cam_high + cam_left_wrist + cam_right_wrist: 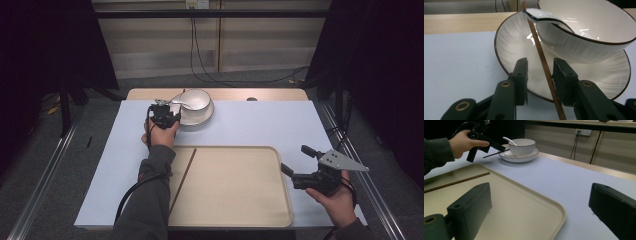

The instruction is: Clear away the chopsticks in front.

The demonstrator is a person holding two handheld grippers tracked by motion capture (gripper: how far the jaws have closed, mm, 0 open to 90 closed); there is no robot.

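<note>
A white bowl (196, 98) stands on a white dark-rimmed plate (206, 118) at the table's far side, and a white spoon (541, 15) rests in it. A brown chopstick (537, 41) slants across the plate, its far end by the spoon handle. My left gripper (172, 118) is open at the plate's near-left rim; the chopstick runs between its jaws, close against the right one. A second chopstick (183, 176) lies along the left side of the beige tray (240, 200). My right gripper (294, 158) hovers open at the tray's right edge, holding nothing.
The pale blue mat (260, 125) covers most of the wooden table (225, 93). A dark round spot (251, 99) sits at the far edge. Cables (200, 60) hang down the back wall beyond the table.
</note>
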